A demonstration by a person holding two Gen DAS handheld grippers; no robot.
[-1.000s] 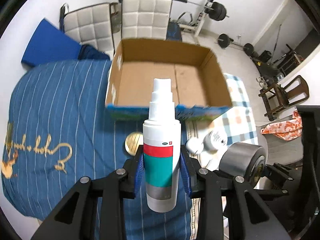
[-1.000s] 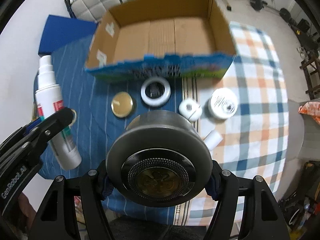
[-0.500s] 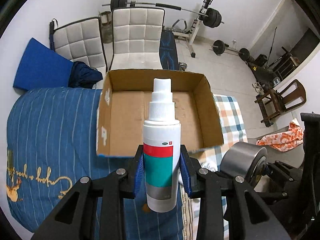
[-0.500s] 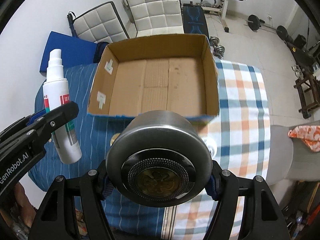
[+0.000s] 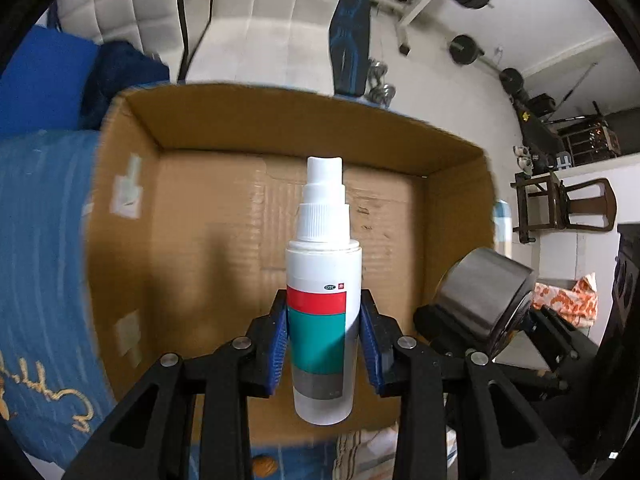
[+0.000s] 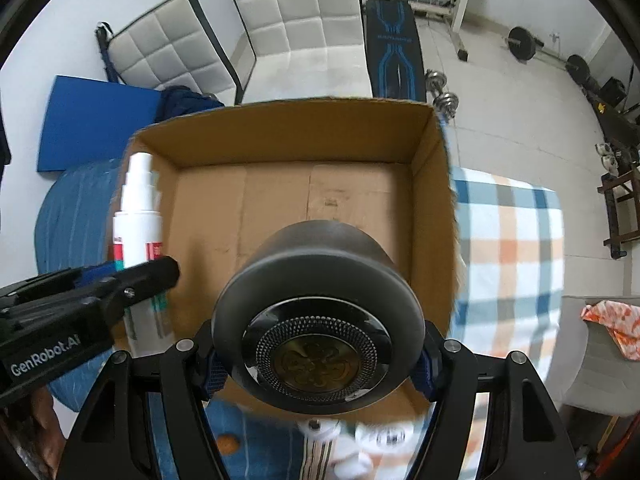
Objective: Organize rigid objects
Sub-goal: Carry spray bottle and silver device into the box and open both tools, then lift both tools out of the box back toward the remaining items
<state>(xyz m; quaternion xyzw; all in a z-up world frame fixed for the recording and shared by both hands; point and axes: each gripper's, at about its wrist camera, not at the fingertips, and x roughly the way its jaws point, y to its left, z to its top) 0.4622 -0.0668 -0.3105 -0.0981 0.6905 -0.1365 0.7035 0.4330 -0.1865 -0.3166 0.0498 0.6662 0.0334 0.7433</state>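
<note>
- Left wrist view: your left gripper (image 5: 323, 340) has its jaws clamped on the spray bottle (image 5: 322, 308), mid-frame over the empty box (image 5: 224, 248); nothing is packed yet.
- Right wrist view: your right gripper (image 6: 318, 354) has its jaws clamped on the tin (image 6: 318, 320), lower centre above the box's near wall; small items at the bottom edge remain outside.

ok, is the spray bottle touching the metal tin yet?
Apart. The left wrist view shows bare cardboard box floor between the spray bottle and the metal tin, each clamped in its own gripper.
</note>
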